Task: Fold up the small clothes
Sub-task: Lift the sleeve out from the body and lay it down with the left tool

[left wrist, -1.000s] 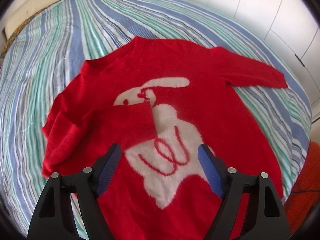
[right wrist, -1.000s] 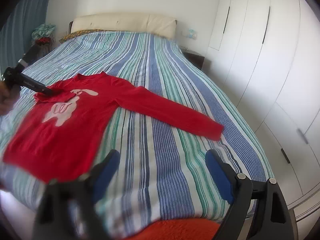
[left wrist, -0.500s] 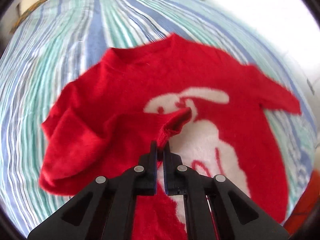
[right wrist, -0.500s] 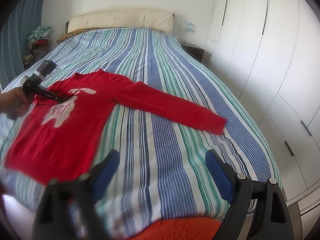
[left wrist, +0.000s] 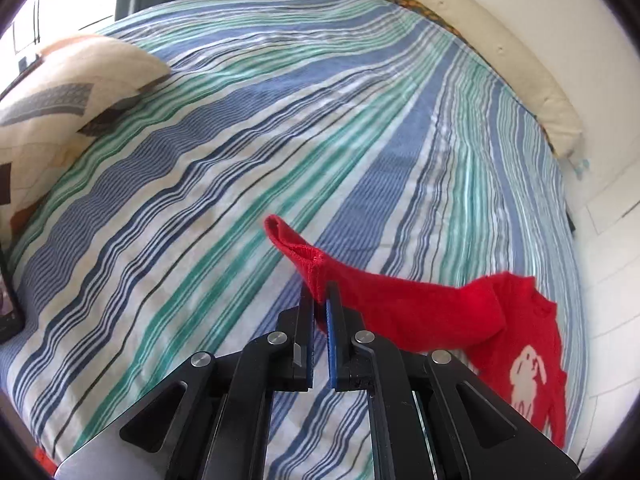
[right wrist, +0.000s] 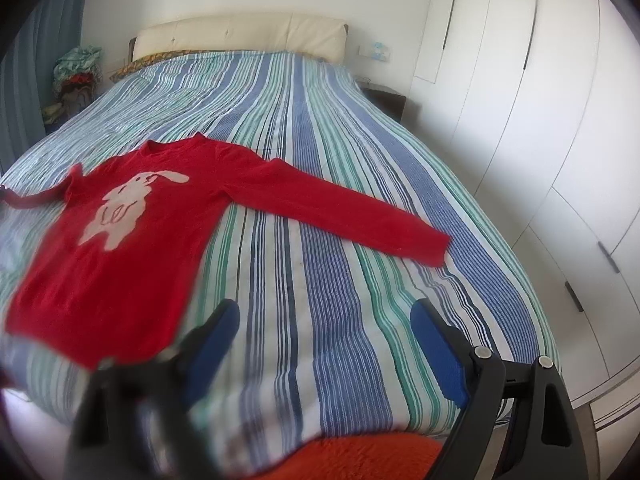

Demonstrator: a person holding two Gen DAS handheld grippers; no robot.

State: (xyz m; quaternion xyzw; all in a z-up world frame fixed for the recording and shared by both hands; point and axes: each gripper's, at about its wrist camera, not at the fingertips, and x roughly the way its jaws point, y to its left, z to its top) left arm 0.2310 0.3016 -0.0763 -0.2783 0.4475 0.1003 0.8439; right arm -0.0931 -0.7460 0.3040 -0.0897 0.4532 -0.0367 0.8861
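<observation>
Red knitted sweater with a white rabbit motif [right wrist: 120, 240] lies front-up on the blue-, green- and white-striped bed cover [right wrist: 340, 280], no fold yet made. Left claw [left wrist: 320, 300], pressed together, pinches one sleeve cuff [left wrist: 298, 250], the sleeve stretched away from the sweater's body; the far sleeve [right wrist: 352, 212] lies spread flat. Right claw [right wrist: 324, 332], spread and empty, hovers off the sweater's hem. Sleeves and body remain to fold. Beige patterned pillow [left wrist: 68, 80] lies well apart from the sweater; nothing obstructs.

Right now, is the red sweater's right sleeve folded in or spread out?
Spread out: the right sleeve lies straight across the striped bedspread, away from the red sweater.
</observation>
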